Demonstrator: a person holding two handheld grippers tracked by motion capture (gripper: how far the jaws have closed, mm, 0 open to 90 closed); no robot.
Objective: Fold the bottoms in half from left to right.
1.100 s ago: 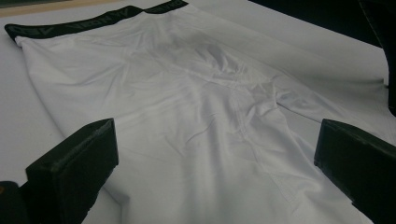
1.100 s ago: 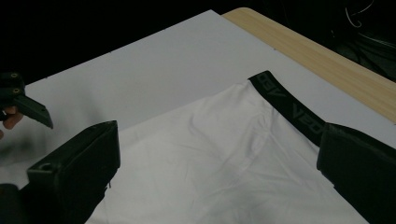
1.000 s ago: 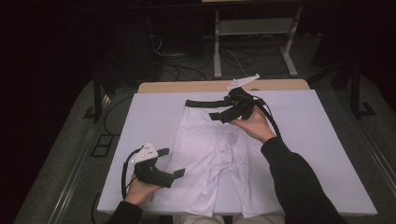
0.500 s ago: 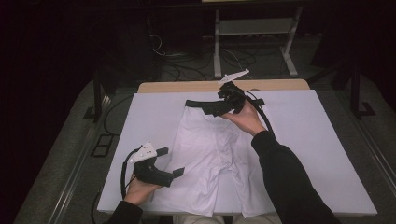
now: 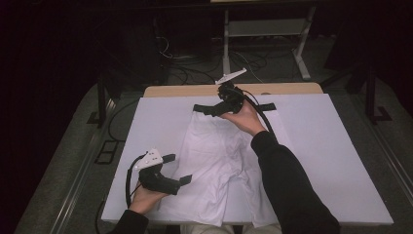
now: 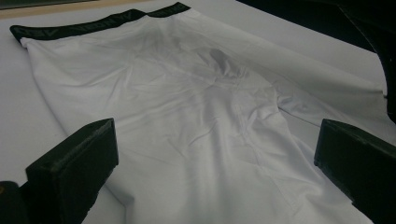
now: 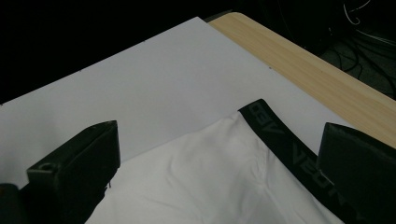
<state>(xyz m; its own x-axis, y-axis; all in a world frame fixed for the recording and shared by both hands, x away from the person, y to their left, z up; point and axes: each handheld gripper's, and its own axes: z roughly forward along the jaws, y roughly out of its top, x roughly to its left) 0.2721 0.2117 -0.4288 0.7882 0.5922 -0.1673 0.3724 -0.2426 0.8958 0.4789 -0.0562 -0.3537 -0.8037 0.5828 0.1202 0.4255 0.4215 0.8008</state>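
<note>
White shorts with a black waistband lie flat on the white-covered bench, long axis running from the waistband at the far edge toward the person, legs pointing to the near edge. Compared with the earlier frame, the right gripper has travelled leftward along the waistband to its left corner, where it hovers with jaws wide apart, holding nothing. Near the left leg hem, well away from the waistband, the left gripper is unmoved, jaws spread and empty.
</note>
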